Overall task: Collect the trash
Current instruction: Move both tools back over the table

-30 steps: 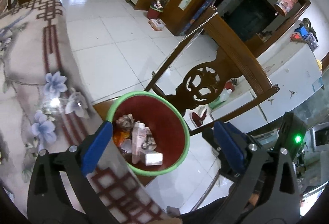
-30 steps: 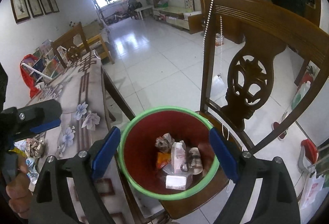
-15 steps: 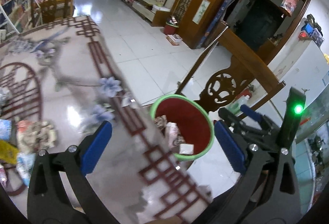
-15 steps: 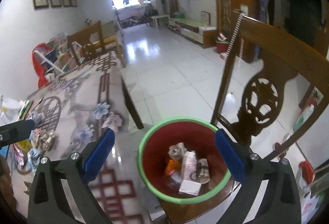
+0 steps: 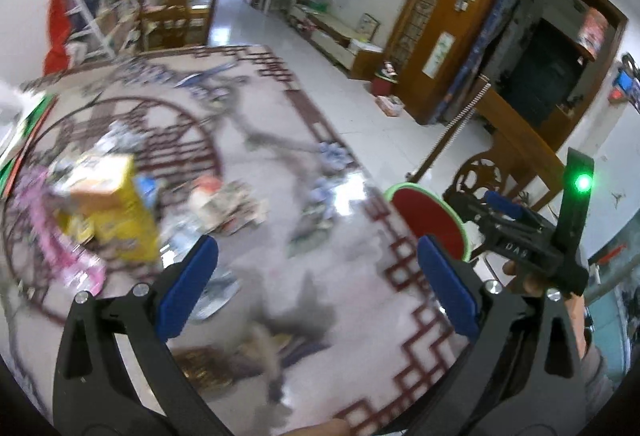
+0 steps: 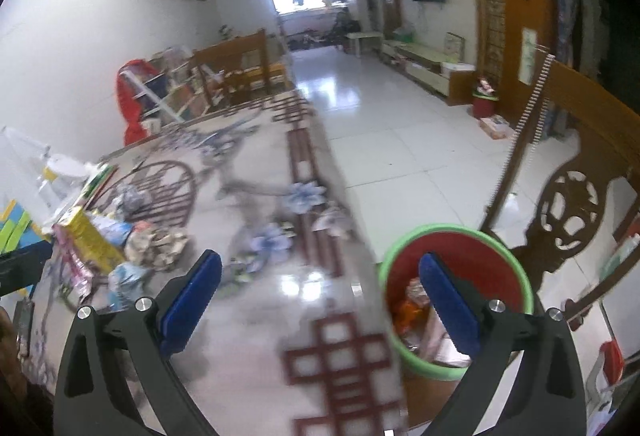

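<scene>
A red bin with a green rim (image 6: 456, 236) stands on a chair seat at the table's right edge and holds several pieces of trash (image 6: 408, 306); the left wrist view shows it too (image 5: 430, 220). Trash lies on the patterned table: a yellow carton (image 5: 110, 207), crumpled paper (image 5: 224, 203), a pink wrapper (image 5: 68, 256). In the right wrist view the carton (image 6: 90, 236) and crumpled paper (image 6: 158, 242) sit far left. My left gripper (image 5: 316, 288) is open and empty above the table. My right gripper (image 6: 320, 296) is open and empty, between table edge and bin.
A carved wooden chair (image 6: 568, 203) rises behind the bin, with a bead string (image 6: 520, 131) hanging on it. The table (image 6: 260, 316) has a glossy floral cover. Tiled floor (image 6: 380, 123) lies beyond. Coloured books (image 6: 16, 228) sit at the far left.
Both grippers have swung left from over the bin toward the table. The left view now faces the trash pile; the bin has slid to the right in both views.
</scene>
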Tool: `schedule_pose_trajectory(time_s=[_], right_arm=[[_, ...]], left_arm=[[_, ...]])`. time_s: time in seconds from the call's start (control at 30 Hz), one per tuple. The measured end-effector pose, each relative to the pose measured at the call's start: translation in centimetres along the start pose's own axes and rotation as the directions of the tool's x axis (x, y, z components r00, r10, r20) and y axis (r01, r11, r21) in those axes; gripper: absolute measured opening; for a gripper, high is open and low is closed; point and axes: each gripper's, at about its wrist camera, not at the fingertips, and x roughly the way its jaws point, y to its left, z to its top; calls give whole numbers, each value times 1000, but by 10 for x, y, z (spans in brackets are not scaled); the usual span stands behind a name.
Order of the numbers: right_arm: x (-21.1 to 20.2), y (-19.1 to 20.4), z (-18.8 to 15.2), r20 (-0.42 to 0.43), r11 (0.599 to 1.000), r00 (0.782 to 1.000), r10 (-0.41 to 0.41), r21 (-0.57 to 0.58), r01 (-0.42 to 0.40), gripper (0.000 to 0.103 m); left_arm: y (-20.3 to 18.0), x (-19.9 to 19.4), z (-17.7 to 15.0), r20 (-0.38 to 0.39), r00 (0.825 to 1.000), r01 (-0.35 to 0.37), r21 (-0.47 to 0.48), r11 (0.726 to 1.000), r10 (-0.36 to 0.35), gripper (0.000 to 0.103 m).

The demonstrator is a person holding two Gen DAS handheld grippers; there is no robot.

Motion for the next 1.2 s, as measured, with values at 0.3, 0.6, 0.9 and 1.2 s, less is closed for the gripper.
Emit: schedule_pose_trajectory(time_s=[0.3, 0.6, 0.9, 1.2], right_arm=[[9, 61, 1, -34, 993, 997, 70, -97, -73, 95], [31, 129, -15, -124, 958, 981, 146, -229, -172, 96], [48, 151, -26, -182, 939, 967, 177, -262, -221, 96], [53, 143, -37, -210, 942, 961, 182, -241, -232, 96]], left_arm=[[74, -27, -46, -11, 996, -85, -127, 988, 84, 97], [121, -28, -81, -73, 987, -156, -225, 962, 143, 97], [84, 15, -114, -207, 970, -129, -6, 992, 124, 97], [77, 53, -119, -257, 934, -259, -2, 966, 250, 97]])
